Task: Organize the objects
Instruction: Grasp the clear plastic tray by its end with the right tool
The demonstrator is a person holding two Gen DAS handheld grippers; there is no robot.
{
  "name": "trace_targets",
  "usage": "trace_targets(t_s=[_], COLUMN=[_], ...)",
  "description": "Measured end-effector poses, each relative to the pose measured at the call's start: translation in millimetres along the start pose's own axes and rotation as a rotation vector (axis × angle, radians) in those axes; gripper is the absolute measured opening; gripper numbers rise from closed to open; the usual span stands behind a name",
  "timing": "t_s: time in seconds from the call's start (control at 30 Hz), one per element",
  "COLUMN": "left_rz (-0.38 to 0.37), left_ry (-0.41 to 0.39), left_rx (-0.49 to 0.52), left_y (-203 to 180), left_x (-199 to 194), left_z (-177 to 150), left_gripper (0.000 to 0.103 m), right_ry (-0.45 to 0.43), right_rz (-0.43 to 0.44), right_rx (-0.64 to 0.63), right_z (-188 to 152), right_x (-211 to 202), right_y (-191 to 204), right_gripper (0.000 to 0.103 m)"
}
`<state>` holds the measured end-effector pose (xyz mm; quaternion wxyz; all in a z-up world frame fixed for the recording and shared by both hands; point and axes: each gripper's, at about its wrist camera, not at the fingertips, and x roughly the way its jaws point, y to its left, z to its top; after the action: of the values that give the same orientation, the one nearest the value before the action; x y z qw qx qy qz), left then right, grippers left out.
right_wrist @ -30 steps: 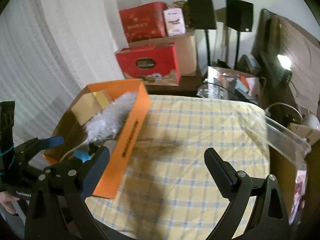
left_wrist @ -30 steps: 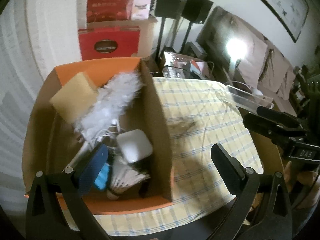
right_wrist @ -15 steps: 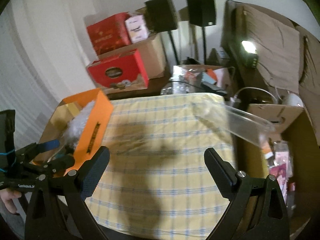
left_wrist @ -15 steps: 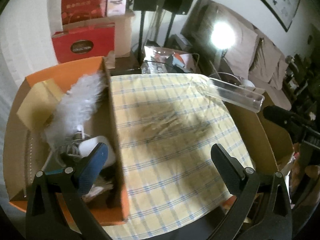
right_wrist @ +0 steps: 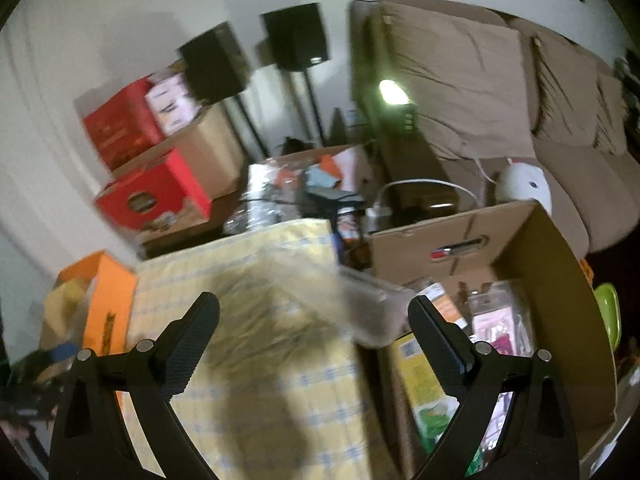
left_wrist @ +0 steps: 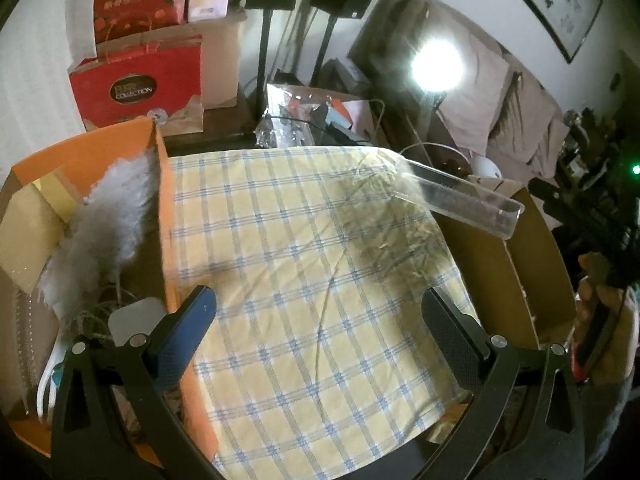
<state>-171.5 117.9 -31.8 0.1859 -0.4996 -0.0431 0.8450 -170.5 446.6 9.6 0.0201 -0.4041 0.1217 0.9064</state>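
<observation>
While the right claw (right_wrist: 314, 320) narrows empty, the left claw (left_wrist: 320, 308) gapes, holding nothing.

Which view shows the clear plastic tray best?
The left wrist view: the clear plastic tray is sharp, jutting off the table's far right corner. The right wrist view shows it motion-blurred, close ahead.

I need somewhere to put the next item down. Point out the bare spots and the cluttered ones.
Free: the checked tablecloth, bare between the orange box on its left and the clear plastic tray at its far right corner. Crowded: the orange box, filled with a feather duster and small items, and the cardboard box right of the table, packed with packets.
</observation>
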Motion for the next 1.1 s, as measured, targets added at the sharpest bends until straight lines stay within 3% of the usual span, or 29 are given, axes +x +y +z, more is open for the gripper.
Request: trace_targets(t_s=[0.33,0.53,1.1], left_rz=[0.003,0.001,-0.062], left_ry=[0.030,0.037,0.106], left_rx=[0.004,0.005,-0.018], left_y=[-4,-5,-18], left_x=[17,19,36], left_z=[2,0,-18], left_gripper=[0.103,0.103,0.103], right_ry=[0.069,0.107,0.255], right_rz=[-0.058,-0.027,0.042], right_rx=[0.098,0.108,-0.111], right_z=[9,2,-45], right_x=[41,51,75], right_y=[-41,-44,14], right_gripper=[0.068,0.059,0.054])
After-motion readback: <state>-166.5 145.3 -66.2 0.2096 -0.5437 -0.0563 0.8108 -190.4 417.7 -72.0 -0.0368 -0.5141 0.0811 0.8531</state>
